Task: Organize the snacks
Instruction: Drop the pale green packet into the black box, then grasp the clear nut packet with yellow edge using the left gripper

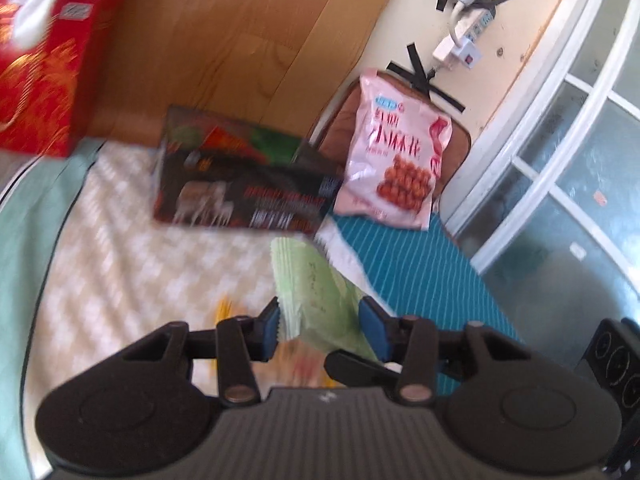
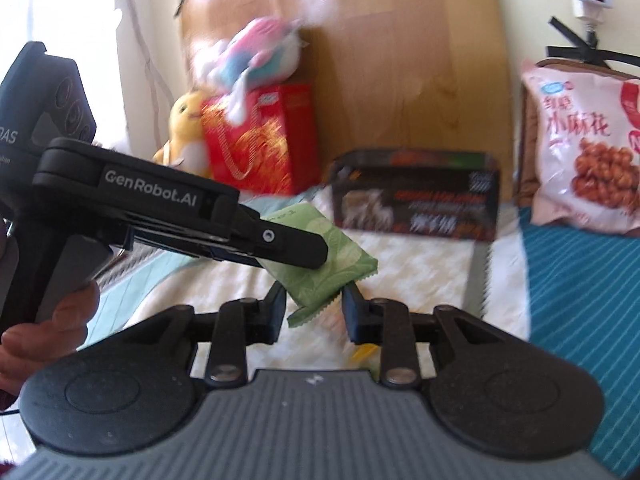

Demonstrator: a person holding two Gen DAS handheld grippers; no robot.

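Green packet [image 2: 320, 256]: left gripper [image 2: 308, 254] is clamping it; right gripper [image 2: 316, 312], open-fingered, should be closing squarely before release.

Probably a home bedroom, quilted bed cover [image 1: 120, 240], wooden headboard [image 1: 240, 40], plush toys [image 2: 256, 52], wall power strip [image 1: 472, 32]

green leaf-print packet [image 2: 320, 256] | red gold-patterned box [image 2: 260, 140] | pink bag [image 1: 396, 152] | teal striped cloth [image 1: 420, 280]

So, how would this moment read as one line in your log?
left gripper: shut on green snack packet | right gripper: open around its lower end
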